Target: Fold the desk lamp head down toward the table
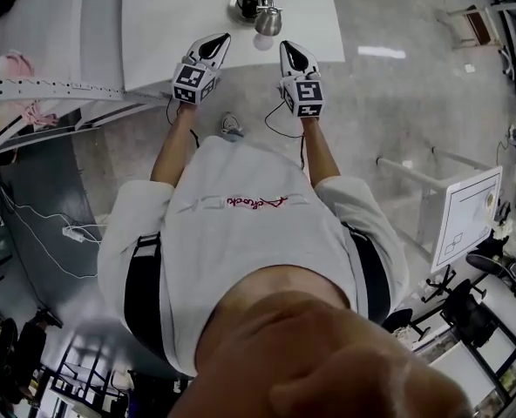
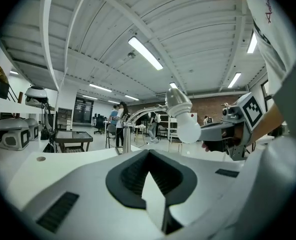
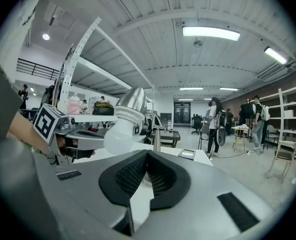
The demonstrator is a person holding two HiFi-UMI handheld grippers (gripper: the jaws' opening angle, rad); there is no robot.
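Observation:
The desk lamp [image 1: 258, 7], with a metal base, a bent arm and a silver head, stands near the front edge of the white table [image 1: 171, 24]. Both grippers hover at that edge and hold nothing. My left gripper [image 1: 220, 38] is shut, left of the lamp and short of it. My right gripper [image 1: 288, 47] is shut, just right of the lamp. The left gripper view has the lamp head and its white bulb [image 2: 183, 118] ahead to the right, with the other gripper [image 2: 238, 129] beyond. In the right gripper view the lamp head [image 3: 125, 116] is ahead to the left.
A metal shelf rack [image 1: 31, 90] with pink items stands left of the table. Cables and a power strip [image 1: 75, 232] lie on the floor at the left. A white board on a stand [image 1: 467, 216] is at the right. People stand far off [image 3: 213, 126].

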